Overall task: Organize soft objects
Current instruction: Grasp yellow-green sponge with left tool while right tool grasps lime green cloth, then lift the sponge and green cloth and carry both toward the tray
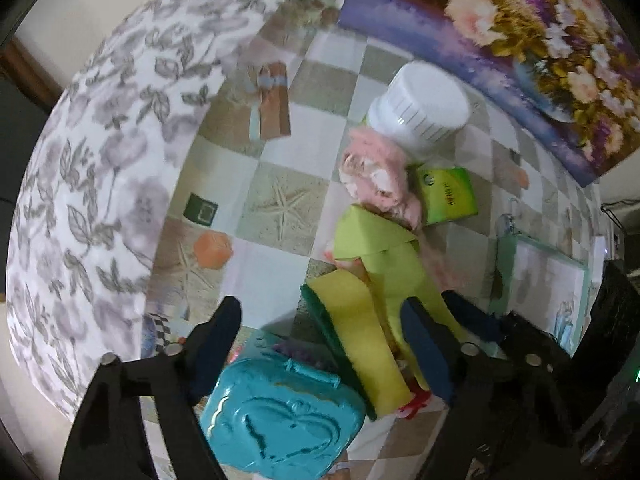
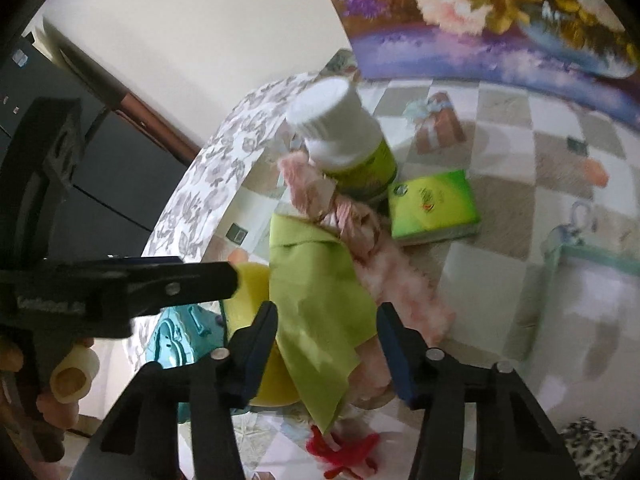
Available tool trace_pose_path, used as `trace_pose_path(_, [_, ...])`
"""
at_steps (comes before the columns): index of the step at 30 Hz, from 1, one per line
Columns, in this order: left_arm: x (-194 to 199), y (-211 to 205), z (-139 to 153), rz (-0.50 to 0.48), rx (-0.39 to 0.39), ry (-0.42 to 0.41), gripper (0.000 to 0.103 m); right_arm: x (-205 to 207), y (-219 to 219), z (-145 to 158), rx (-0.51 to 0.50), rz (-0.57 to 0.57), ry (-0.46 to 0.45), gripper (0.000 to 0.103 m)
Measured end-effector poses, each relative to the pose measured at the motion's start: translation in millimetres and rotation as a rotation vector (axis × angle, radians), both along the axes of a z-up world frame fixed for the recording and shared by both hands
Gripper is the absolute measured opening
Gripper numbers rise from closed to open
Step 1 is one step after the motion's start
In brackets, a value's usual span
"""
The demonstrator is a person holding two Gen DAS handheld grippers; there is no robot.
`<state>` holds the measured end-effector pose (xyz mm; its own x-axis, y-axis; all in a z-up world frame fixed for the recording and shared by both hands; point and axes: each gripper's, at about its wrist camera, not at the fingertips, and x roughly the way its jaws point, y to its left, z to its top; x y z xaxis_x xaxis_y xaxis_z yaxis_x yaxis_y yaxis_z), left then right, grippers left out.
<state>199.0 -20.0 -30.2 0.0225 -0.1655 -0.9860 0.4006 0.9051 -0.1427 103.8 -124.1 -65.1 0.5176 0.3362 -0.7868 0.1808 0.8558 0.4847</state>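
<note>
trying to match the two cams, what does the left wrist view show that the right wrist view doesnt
Only the left wrist view shows the yellow sponge's green scrub edge and the whole teal heart case. Only the right wrist view shows the red yarn, a spotted cloth and the left gripper from outside. Both show the green cloth, pink fluffy thing, white-capped jar and tissue pack.
</note>
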Motion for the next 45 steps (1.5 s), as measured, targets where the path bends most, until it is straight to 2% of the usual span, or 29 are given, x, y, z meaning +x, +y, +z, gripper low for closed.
trace_pose_path(2, [0.2, -3.0, -7.1, 0.010, 0.003, 0.025, 0.069, 1.3, 0.2, -6.9, 0.019, 0.002, 0.013, 0.041])
trace_pose_path(4, [0.4, -4.9, -13.7, 0.025, 0.014, 0.037, 0.061, 1.9, 0.3, -12.1, 0.040, 0.004, 0.020, 0.030])
trace_pose_path(6, [0.9, -6.1, -18.9, 0.037, 0.019, 0.043, 0.053, 1.7, -0.9, -14.1, 0.056, 0.003, 0.015, 0.026])
trace_pose_path(7, [0.9, -7.5, -20.2, 0.039, 0.020, 0.039, 0.050, 1.2, -1.6, -14.1, 0.063, 0.003, 0.009, 0.020])
trace_pose_path(9, [0.6, -8.7, -22.4, 0.048, 0.005, 0.051, 0.040, 0.1, -2.9, -13.0, 0.069, 0.000, 0.000, 0.015])
trace_pose_path(20, [-7.9, -13.1, -7.7, 0.091, -0.004, -0.013, 0.034, -7.1, -6.2, 11.6, 0.079, 0.014, -0.060, 0.009])
trace_pose_path(35, [-27.3, 28.0, 55.5, 0.235, -0.157, -0.149, 0.031, -34.6, -7.5, 73.5, 0.115, 0.015, -0.184, 0.009])
trace_pose_path(40, [-35.8, 41.0, 75.3, 0.239, -0.159, -0.222, 0.031, -48.6, -7.1, 96.8, 0.107, -0.011, -0.214, 0.009])
trace_pose_path(45, [-43.1, 52.9, 85.7, 0.262, -0.178, -0.241, 0.031, -65.2, -10.1, 113.8, 0.104, -0.042, -0.233, 0.009])
